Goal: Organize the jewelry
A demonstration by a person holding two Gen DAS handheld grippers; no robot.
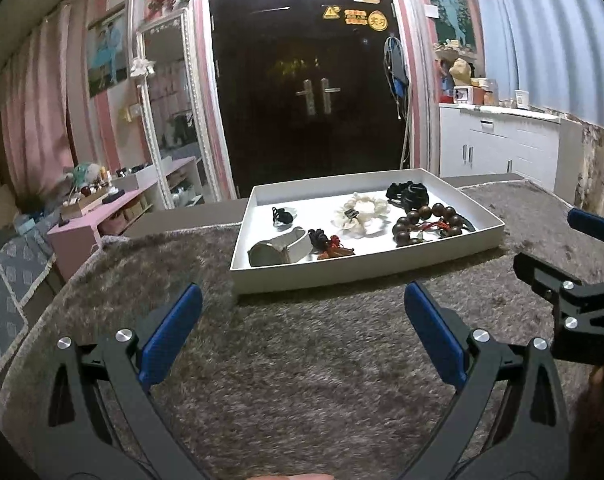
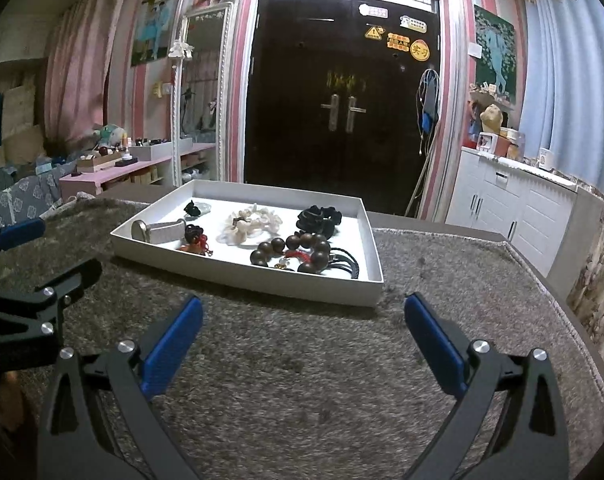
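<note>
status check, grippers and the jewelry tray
Left gripper open, empty. Right gripper open, empty. White tray ahead on grey rug, wooden bead bracelet inside. Nothing in the way.

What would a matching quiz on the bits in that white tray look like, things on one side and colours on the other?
Things:
1. wooden bead bracelet
2. flower-shaped scrunchie
3. scrunchie at the tray's far right
4. gripper pads

Colours:
A. blue
B. black
C. dark brown
D. cream white

Pairs: 1-C, 2-D, 3-B, 4-A
</note>
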